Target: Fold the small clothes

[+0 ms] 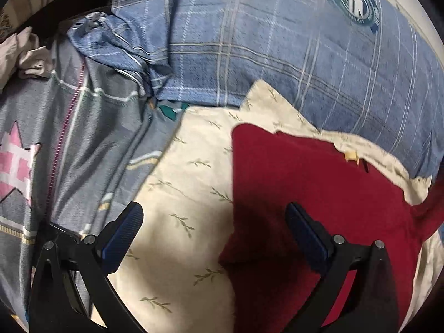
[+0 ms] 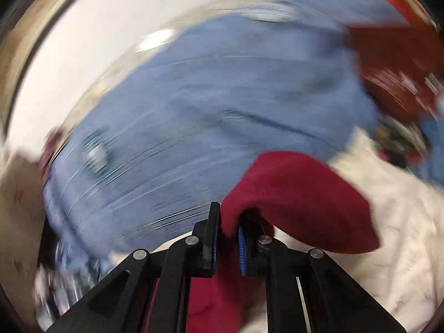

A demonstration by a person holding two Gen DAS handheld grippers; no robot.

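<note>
We log: left gripper (image 1: 213,222) spread wide, holding nothing, above red garment (image 1: 319,183); right gripper (image 2: 227,236) clamped on its fabric.

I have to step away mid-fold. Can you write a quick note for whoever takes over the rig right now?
Left gripper: open, empty, hovering over the red garment's left edge.
Right gripper: shut on a bunched part of the red garment; its view is blurred.
The garment lies mostly flat on the cream leaf-print sheet, beside the blue plaid pillow.
Done: one part gripped.
Left: finish the fold.
</note>
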